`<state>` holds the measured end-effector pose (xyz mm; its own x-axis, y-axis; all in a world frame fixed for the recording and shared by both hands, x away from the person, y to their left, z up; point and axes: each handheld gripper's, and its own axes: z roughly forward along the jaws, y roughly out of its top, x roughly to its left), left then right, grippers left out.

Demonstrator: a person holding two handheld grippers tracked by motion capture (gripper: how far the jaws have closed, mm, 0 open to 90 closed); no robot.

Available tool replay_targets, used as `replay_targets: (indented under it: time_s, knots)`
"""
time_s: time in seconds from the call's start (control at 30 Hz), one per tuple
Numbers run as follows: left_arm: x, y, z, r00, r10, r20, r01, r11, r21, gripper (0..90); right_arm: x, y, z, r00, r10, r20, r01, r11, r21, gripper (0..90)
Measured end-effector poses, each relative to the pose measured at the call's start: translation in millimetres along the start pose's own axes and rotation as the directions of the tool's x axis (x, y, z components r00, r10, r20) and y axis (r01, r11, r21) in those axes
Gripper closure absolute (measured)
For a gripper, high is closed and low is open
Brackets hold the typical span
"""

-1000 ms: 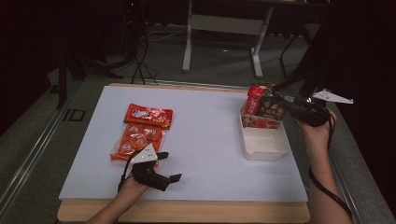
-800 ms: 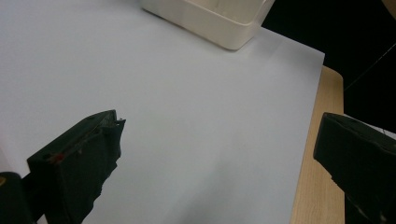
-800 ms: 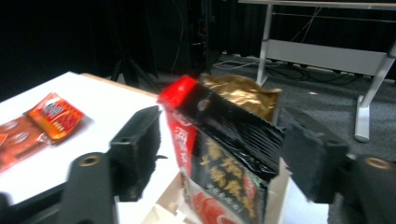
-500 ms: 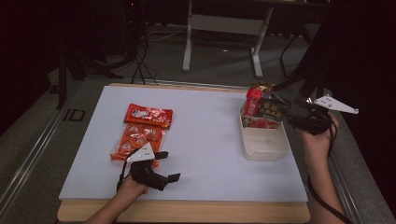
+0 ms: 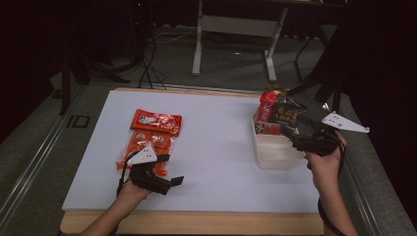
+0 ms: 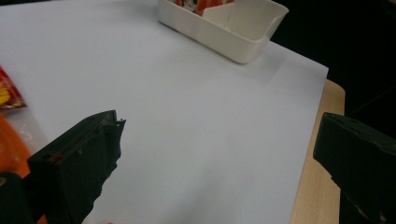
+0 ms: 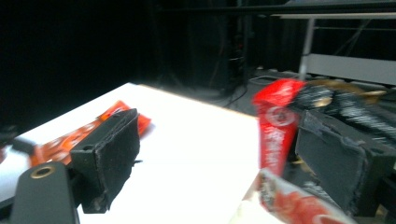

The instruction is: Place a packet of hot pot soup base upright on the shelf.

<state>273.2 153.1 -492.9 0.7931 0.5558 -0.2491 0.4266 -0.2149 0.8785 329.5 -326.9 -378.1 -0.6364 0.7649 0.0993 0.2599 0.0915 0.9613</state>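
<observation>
Dark floor and metal stands ring the white table point(image 5: 221, 147). At three o'clock a cream bin point(image 5: 275, 155) holds upright snack packets point(image 5: 275, 114), red and dark; their print is too blurred to read. At nine o'clock lie a red packet point(image 5: 156, 122) and an orange packet point(image 5: 147, 147), lettering likewise illegible. The right gripper point(image 5: 294, 133), jaws wide after just opening, holds nothing beside the bin. The left gripper point(image 5: 169, 183), at seven o'clock, gapes empty, partly covering the orange packet.
</observation>
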Motion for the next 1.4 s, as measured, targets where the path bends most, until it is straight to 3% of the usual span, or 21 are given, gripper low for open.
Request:
replay_targets:
  time_s: [0.13,0.27,0.4,0.43,0.57,0.67,0.8,0.83,0.87,0.93,0.97,1.0,1.03,1.07,1.13,1.2,1.23,1.27,1.33,1.4]
  knots:
    - [8.2,2.8,-10.8,0.9995,-0.002,-0.033,0.002,1.0,-0.002,1.8,20.3,-6.5,2.5,0.9984,-0.03,-0.048,0.03,0.9995,0.009,11.0]
    - [16.2,5.3,-24.1,0.9973,-0.001,-0.073,0.001,1.0,0.005,2.0,35.7,-11.2,2.9,0.9951,-0.009,-0.099,0.009,1.0,0.0,13.4]
    - [25.4,6.8,-37.7,0.9923,-0.019,-0.122,0.018,0.9997,-0.014,8.8,48.2,-18.6,3.2,0.993,-0.025,-0.116,0.026,0.9996,0.013,13.5]
    - [27.3,6.6,-40.0,0.9911,-0.019,-0.132,0.017,0.9997,-0.018,14.4,50.8,-21.4,3.5,0.992,-0.028,-0.123,0.031,0.9993,0.019,13.6]
    - [35.7,5.5,-49.0,0.9799,-0.02,-0.199,0.016,0.9997,-0.019,21.3,56.1,-31.8,5.0,0.9934,-0.056,-0.1,0.061,0.9972,0.044,13.7]
    - [43.2,3.1,-54.2,0.9734,-0.041,-0.226,0.038,0.9991,-0.017,24.3,57.8,-39.6,5.9,0.9915,-0.051,-0.12,0.057,0.9972,0.049,13.7]
    - [53.6,-2.1,-59.5,0.9619,-0.063,-0.266,0.065,0.9979,-0.004,35.3,62.1,-49.3,6.8,0.9885,-0.027,-0.149,0.037,0.9972,0.065,13.9]
    - [55.9,-3.2,-60.3,0.9568,-0.068,-0.283,0.072,0.9974,0.005,39.9,63.8,-51.5,7.1,0.9873,-0.034,-0.155,0.045,0.9966,0.069,13.9]
    - [59.0,-5.1,-61.4,0.9475,-0.079,-0.31,0.084,0.9964,0.004,43.3,65.1,-53.0,7.3,0.9865,-0.042,-0.158,0.054,0.996,0.071,14.0]
    - [63.9,-7.7,-63.4,0.944,-0.092,-0.317,0.098,0.9952,0.003,54.5,68.0,-56.5,8.4,0.9829,-0.062,-0.174,0.075,0.9945,0.073,14.1]
    - [71.1,-13.6,-64.0,0.9117,-0.087,-0.402,0.108,0.9936,0.031,59.3,68.8,-57.5,10.2,0.9807,-0.07,-0.183,0.085,0.9934,0.077,14.1]
    - [75.6,-17.5,-64.0,0.9061,-0.099,-0.411,0.125,0.9914,0.037,63.5,69.0,-58.0,11.5,0.9795,-0.073,-0.188,0.089,0.993,0.078,14.1]
    - [79.0,-20.4,-63.6,0.8964,-0.108,-0.43,0.143,0.9886,0.049,64.8,68.9,-58.4,13.2,0.9778,-0.068,-0.198,0.085,0.9933,0.078,14.1]
    - [82.3,-22.9,-62.8,0.8932,-0.11,-0.436,0.155,0.9856,0.068,69.5,68.7,-58.5,14.5,0.9767,-0.066,-0.204,0.083,0.9935,0.078,14.2]
    - [87.3,-27.2,-61.6,0.875,-0.094,-0.475,0.161,0.9818,0.101,75.7,69.5,-58.8,16.5,0.9757,-0.062,-0.21,0.081,0.9934,0.081,14.3]
    - [94.1,-30.6,-61.9,0.8675,-0.096,-0.488,0.171,0.9787,0.113,83.5,70.4,-59.6,18.0,0.9742,-0.065,-0.216,0.085,0.9929,0.083,14.3]
    - [97.6,-32.0,-62.1,0.8514,-0.093,-0.516,0.179,0.9767,0.119,85.8,71.2,-60.6,18.8,0.9734,-0.067,-0.219,0.088,0.9922,0.088,14.3]
    - [101.9,-33.2,-63.1,0.8436,-0.105,-0.527,0.193,0.9744,0.115,88.1,71.8,-61.5,19.6,0.9727,-0.067,-0.222,0.089,0.9919,0.09,14.3]
    - [106.6,-34.1,-63.9,0.8444,-0.12,-0.522,0.207,0.9719,0.112,88.9,72.3,-62.3,20.2,0.9716,-0.071,-0.226,0.094,0.9911,0.094,14.3]
    - [114.5,-34.5,-63.5,0.8296,-0.117,-0.546,0.213,0.9701,0.116,89.6,73.2,-63.6,21.0,0.9706,-0.074,-0.229,0.099,0.9901,0.1,14.3]
